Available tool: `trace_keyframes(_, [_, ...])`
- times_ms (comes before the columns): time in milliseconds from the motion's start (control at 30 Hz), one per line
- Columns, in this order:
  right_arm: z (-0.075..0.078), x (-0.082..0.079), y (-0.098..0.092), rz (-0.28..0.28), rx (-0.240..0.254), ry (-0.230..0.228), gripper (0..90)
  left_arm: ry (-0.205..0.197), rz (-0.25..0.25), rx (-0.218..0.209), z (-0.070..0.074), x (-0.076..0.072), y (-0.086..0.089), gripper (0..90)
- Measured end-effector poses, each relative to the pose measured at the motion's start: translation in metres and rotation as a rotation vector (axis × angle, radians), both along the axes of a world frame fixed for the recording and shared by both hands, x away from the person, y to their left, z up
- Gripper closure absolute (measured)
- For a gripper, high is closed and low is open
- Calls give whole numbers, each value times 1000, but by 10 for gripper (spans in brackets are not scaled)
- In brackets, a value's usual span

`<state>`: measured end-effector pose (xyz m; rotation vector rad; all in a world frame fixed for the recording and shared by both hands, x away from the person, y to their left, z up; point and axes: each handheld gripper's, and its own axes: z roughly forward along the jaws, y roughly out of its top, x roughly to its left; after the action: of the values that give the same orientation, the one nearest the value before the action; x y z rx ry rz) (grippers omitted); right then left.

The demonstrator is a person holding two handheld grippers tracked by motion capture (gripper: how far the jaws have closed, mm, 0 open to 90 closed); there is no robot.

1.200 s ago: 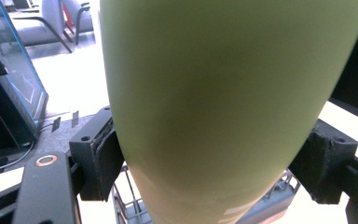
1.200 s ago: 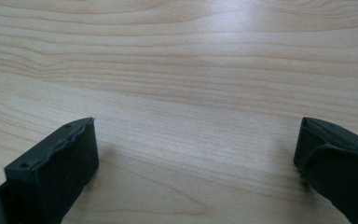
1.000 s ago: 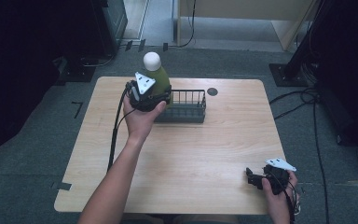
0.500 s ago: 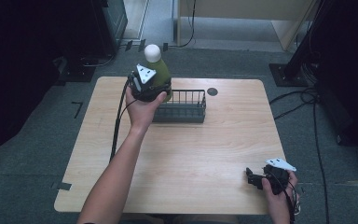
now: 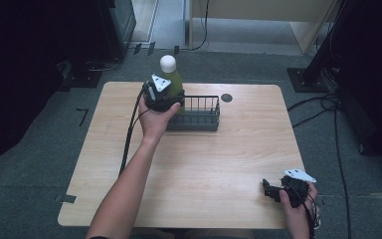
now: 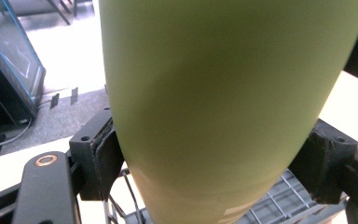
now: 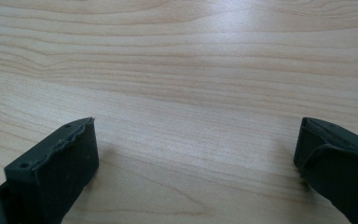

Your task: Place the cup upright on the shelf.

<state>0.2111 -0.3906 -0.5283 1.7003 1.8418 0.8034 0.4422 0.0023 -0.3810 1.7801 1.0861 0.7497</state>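
Wooden table: green bottle clamped between left gripper jaws.

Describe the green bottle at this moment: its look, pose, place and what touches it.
The green bottle has a smooth matte olive body and a round white cap; the material looks like coated metal or plastic. It stands roughly upright at the left end of the black wire basket, its lower end down at the wires. The left gripper is clamped on its body, one pad on each side.

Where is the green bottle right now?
In the high view, the green bottle stands upright at the table's far left-centre, clamped in the left tongs, over the left end of the black wire basket.
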Motion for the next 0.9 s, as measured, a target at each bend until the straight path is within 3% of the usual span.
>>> trace_keyframes(100, [0,0,0,0,0,0,0,18,2,8,-7,1,-1,215])
trace_keyframes(133, [0,0,0,0,0,0,0,6,0,2,-8,1,0,215])
trace_keyframes(567, [0,0,0,0,0,0,0,45,-11,-13,-5,5,5,213])
trace_keyframes(900, [0,0,0,0,0,0,0,60,1,-57,-6,12,8,211])
